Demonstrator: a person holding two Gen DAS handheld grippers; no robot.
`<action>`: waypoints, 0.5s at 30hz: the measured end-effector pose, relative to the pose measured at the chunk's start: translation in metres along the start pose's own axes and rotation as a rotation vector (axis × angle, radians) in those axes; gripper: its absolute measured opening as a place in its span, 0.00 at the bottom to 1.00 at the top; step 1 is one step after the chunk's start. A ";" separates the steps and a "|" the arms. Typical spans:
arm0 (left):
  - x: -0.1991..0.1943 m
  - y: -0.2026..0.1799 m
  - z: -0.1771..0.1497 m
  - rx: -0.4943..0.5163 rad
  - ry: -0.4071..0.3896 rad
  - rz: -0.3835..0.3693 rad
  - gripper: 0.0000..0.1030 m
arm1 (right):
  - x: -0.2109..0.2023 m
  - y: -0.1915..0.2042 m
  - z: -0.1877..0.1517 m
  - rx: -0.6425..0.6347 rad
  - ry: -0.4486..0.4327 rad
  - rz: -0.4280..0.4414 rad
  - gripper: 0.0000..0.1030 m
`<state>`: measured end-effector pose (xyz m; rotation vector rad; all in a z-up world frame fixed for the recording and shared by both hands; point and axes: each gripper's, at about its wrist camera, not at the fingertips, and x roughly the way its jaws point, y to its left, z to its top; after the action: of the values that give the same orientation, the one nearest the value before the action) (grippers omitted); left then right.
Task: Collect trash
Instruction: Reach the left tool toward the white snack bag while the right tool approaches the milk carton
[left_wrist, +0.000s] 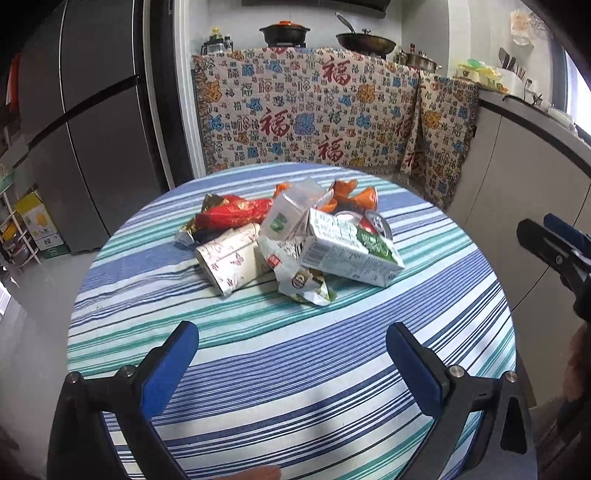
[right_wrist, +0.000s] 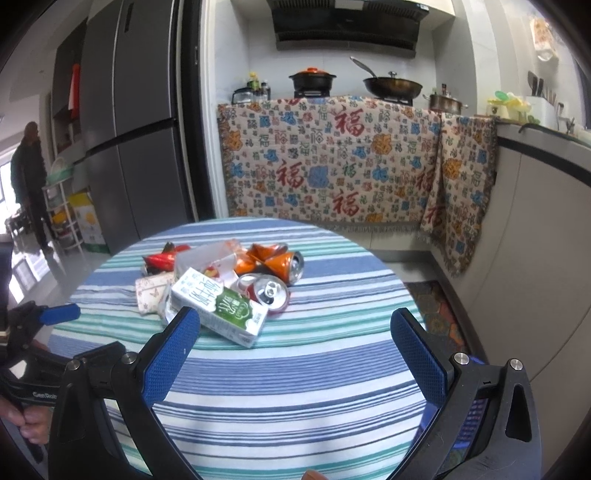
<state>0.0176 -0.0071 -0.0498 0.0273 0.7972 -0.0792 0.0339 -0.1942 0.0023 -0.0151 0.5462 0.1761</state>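
Note:
A pile of trash lies in the middle of a round table with a striped cloth (left_wrist: 295, 350) (right_wrist: 314, 369). It holds a green-and-white milk carton (left_wrist: 347, 251) (right_wrist: 218, 306), a butterfly-print box (left_wrist: 229, 258) (right_wrist: 149, 291), a red wrapper (left_wrist: 232, 214), a crumpled snack bag (left_wrist: 303, 280), a clear plastic container (left_wrist: 291, 206), a red can (right_wrist: 267, 291) and a crushed orange can (right_wrist: 284, 266). My left gripper (left_wrist: 291, 354) is open and empty, held above the near side of the table. My right gripper (right_wrist: 295, 343) is open and empty, just short of the milk carton.
A grey fridge (left_wrist: 85, 129) (right_wrist: 136, 129) stands at the left. A patterned cloth (left_wrist: 310, 110) (right_wrist: 332, 155) hangs over the counter behind, with pots and a wok on top. White cabinets (left_wrist: 517, 177) run along the right. A person (right_wrist: 31, 181) stands far left.

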 end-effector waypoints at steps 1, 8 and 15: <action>0.007 0.000 -0.002 -0.002 0.011 0.007 1.00 | 0.003 -0.001 -0.002 0.000 0.009 -0.005 1.00; 0.052 0.002 -0.009 -0.043 0.063 0.022 1.00 | 0.038 -0.010 -0.022 0.034 0.159 0.023 1.00; 0.092 0.000 -0.005 -0.058 0.118 0.018 1.00 | 0.072 -0.012 -0.049 0.065 0.327 0.057 1.00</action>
<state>0.0780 -0.0122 -0.1188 -0.0157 0.9168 -0.0379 0.0708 -0.1973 -0.0775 0.0360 0.8787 0.2132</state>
